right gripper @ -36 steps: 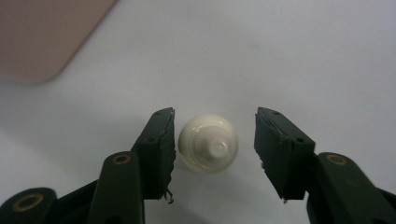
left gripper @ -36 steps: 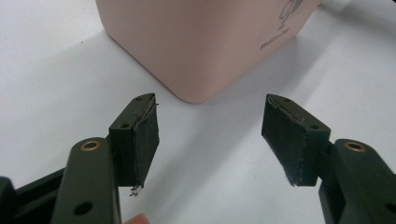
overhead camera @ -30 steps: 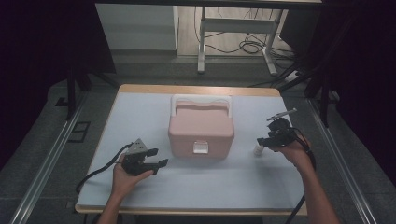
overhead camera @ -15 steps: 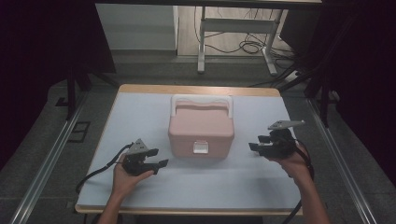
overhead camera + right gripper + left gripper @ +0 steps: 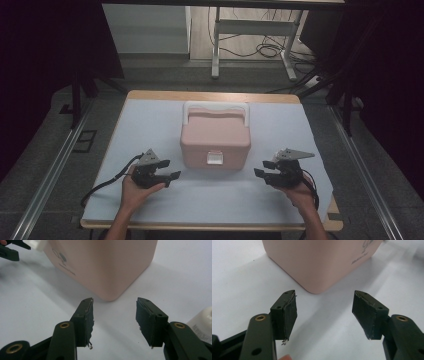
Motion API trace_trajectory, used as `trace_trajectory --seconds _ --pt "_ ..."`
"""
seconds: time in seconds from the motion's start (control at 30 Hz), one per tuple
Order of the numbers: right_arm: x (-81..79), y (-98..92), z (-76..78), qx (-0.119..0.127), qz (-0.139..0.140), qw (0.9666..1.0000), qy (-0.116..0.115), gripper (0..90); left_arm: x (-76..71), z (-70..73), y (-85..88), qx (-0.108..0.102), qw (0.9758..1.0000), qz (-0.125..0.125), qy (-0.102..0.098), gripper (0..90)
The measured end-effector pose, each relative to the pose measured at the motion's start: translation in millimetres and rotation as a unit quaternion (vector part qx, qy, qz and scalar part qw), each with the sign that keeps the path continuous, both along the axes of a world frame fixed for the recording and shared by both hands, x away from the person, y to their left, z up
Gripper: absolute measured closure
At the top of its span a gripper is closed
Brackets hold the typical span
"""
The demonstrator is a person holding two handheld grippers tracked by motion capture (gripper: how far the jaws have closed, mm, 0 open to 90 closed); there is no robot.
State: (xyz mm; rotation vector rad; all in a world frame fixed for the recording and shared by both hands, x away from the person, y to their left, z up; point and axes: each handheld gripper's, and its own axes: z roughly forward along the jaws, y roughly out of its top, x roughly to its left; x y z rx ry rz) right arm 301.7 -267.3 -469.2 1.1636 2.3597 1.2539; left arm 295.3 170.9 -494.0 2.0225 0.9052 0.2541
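Faintly printed logo, unreadable lettering on pink box point(image 5: 105, 265) side near right gripper point(image 5: 113, 315).

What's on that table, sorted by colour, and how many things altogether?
Pink: 1, the lidded box with a white handle and a white latch.
Black: 2, the left gripper and the right gripper, each in a hand with its fingers apart.
White: 1, a small container beside the right gripper.
Total: 4
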Motion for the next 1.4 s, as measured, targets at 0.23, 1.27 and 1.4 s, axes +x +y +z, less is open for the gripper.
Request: trace_trajectory --seconds 0.23,1.27,1.4 --pt "-2.1 -3.2 -10.6 0.003 -0.003 0.9999 -0.009 48.8 0.7 -0.6 -0.5 0.002 1.0000 0.000 0.001 36.5" --pt "-7.7 -1.4 -13.0 0.000 0.015 0.9996 -0.025 46.4 52.6 96.1 31.0 0.043 0.9933 -0.098 -0.041 38.2" --pt "-7.9 -1.7 -13.6 -0.001 0.014 0.9996 -0.024 46.4 66.0 115.7 27.8 0.051 0.9902 -0.121 -0.049 38.3"
